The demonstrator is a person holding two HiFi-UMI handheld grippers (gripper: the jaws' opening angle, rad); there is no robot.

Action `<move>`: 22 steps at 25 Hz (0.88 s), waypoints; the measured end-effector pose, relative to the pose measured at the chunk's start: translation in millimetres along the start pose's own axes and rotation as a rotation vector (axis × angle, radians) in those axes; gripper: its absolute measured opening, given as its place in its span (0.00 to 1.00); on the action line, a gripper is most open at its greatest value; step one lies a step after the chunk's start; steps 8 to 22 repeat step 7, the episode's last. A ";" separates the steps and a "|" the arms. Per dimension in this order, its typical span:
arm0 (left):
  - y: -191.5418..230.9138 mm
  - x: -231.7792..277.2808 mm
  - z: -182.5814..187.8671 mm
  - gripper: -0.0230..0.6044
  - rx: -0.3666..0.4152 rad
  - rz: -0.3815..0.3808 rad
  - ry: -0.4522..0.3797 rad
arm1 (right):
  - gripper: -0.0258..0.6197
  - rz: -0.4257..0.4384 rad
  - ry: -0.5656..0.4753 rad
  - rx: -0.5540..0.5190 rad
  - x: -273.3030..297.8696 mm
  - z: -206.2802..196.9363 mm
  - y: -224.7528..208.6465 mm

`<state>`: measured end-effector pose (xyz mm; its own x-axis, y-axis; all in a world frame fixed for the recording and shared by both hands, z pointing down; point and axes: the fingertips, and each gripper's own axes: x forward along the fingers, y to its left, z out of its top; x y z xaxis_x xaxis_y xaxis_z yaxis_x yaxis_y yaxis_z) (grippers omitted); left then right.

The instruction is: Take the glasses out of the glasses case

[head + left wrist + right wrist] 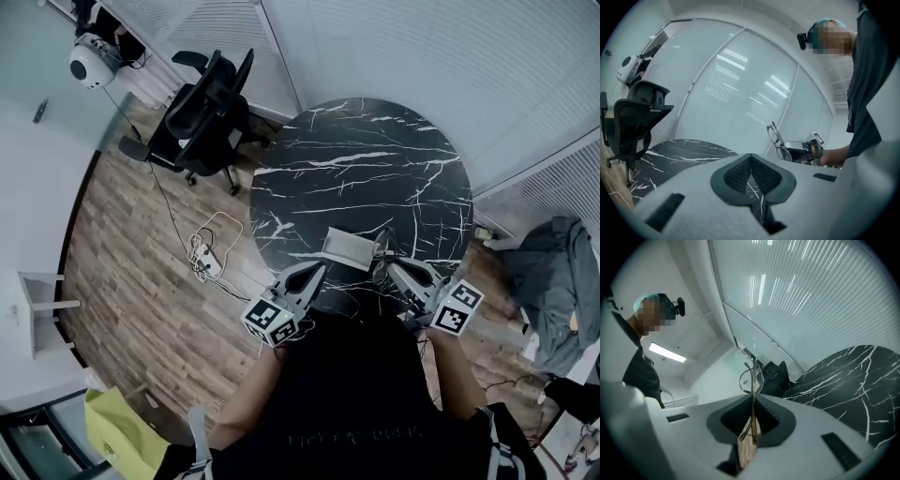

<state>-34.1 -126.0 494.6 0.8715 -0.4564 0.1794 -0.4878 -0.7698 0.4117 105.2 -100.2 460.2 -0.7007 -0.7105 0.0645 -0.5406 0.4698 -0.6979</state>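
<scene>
The grey glasses case [345, 247] lies on the near part of the round black marble table [366, 169]. My right gripper [382, 265] hovers just right of the case, shut on the folded glasses [751, 378]; the thin frame runs between its jaws and the lenses stick out past the tips. In the left gripper view the glasses [777, 140] are held up in the air by the right gripper [802, 149]. My left gripper [316, 271] is at the case's left side, its jaws [750, 156] shut with nothing between them. Whether the case's lid is up I cannot tell.
A black office chair [206, 112] stands on the wood floor left of the table. A power strip with cables [206, 258] lies near the table's left edge. A grey garment [558, 281] is heaped at the right, with blinds-covered glass walls behind.
</scene>
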 end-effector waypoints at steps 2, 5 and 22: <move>-0.5 0.7 2.0 0.07 0.002 -0.006 -0.004 | 0.09 0.007 -0.011 0.005 -1.3 2.4 1.2; -0.4 0.5 5.6 0.07 0.006 -0.011 -0.011 | 0.09 0.020 -0.024 0.006 -2.0 4.3 3.8; 0.2 0.3 7.2 0.07 0.007 -0.013 -0.014 | 0.09 0.031 -0.036 0.009 -2.3 5.4 5.7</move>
